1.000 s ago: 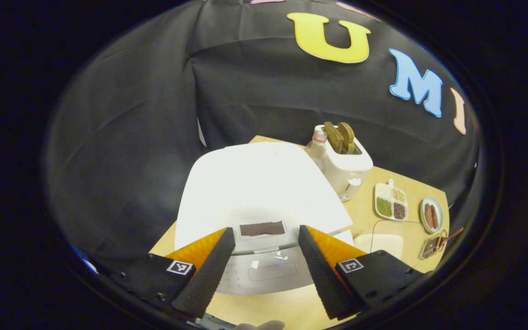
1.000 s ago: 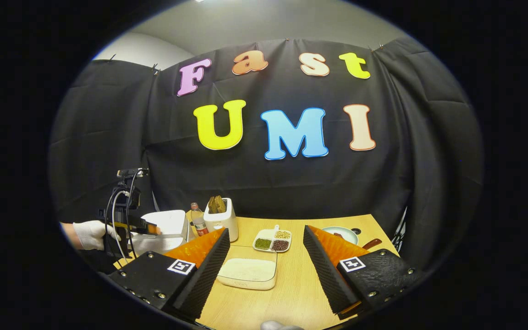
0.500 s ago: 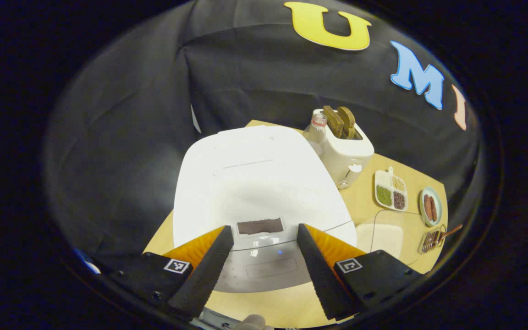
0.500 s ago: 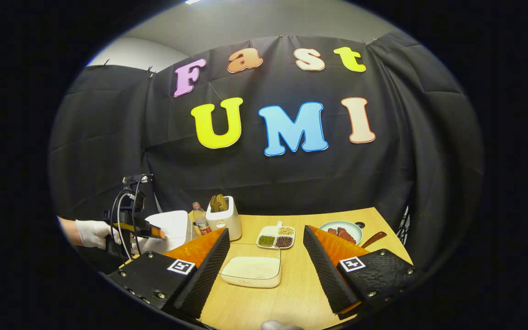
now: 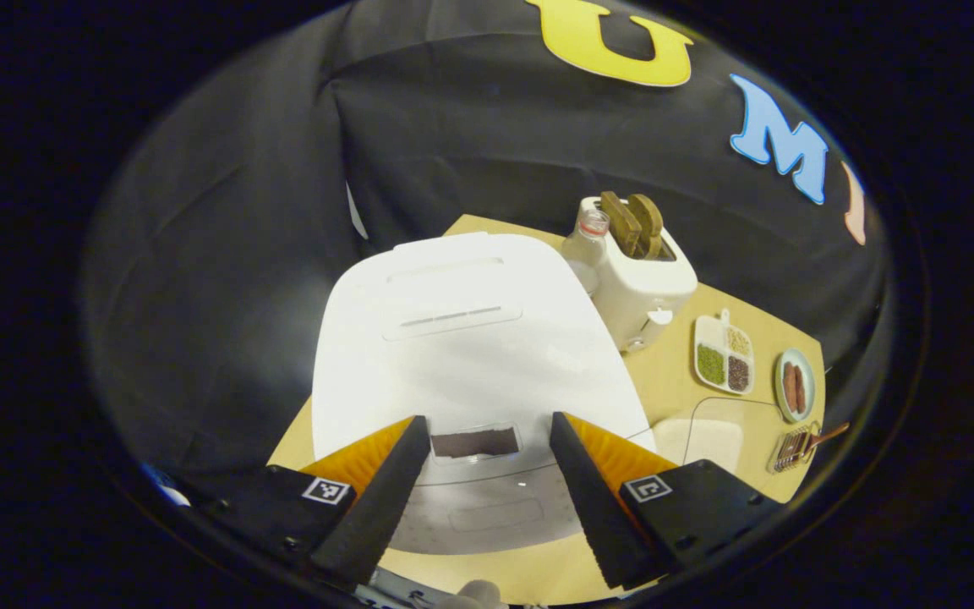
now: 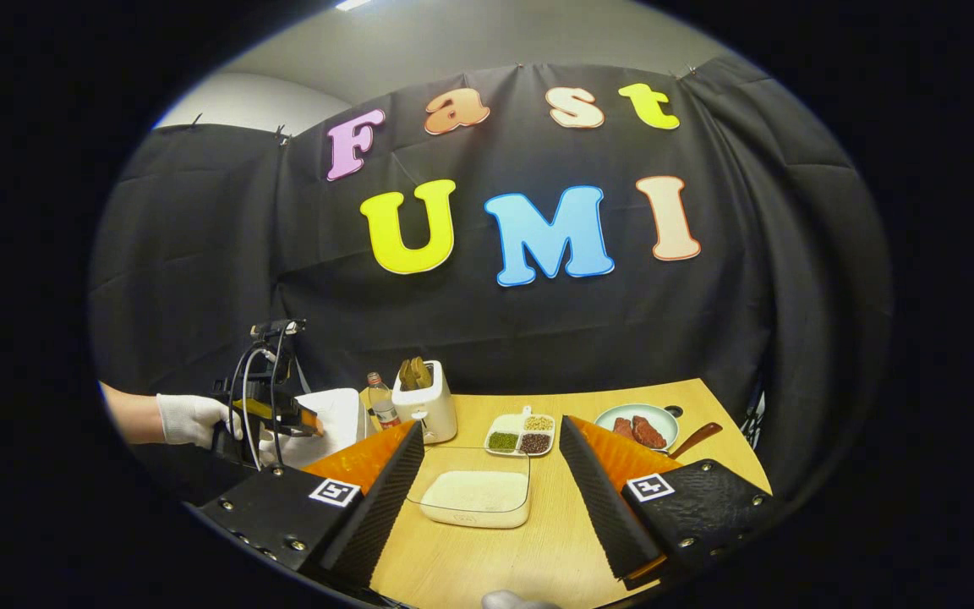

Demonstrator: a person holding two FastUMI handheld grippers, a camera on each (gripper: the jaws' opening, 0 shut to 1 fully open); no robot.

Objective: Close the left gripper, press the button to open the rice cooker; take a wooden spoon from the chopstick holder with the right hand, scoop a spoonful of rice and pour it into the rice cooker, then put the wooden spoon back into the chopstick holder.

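Observation:
The white rice cooker [image 5: 470, 355] stands with its lid down, its dark display [image 5: 474, 442] between my fingers and its wide front button [image 5: 484, 513] just below. My left gripper [image 5: 487, 420] hovers open over the cooker's front with nothing in it. At the right edge, a wooden spoon [image 5: 829, 434] sticks out of the chopstick holder [image 5: 791, 448]. A clear dish of rice [image 6: 478, 495] lies on the table ahead of my open, empty right gripper [image 6: 491, 423]. The spoon's handle [image 6: 694, 438] shows past my right finger. A gloved hand holds the left gripper [image 6: 271, 410] by the cooker [image 6: 331, 423].
A white toaster [image 5: 648, 279] with two slices and a bottle [image 5: 587, 245] stand behind the cooker. A divided dish of beans [image 6: 521, 433] and a plate of sausages [image 6: 637, 425] sit behind the rice dish. The wooden table [image 6: 555, 541] ends at the black cloth wall.
The left gripper has shifted forward over the cooker's front, so more of the lid top shows. The right gripper has drifted slightly. Both stay open.

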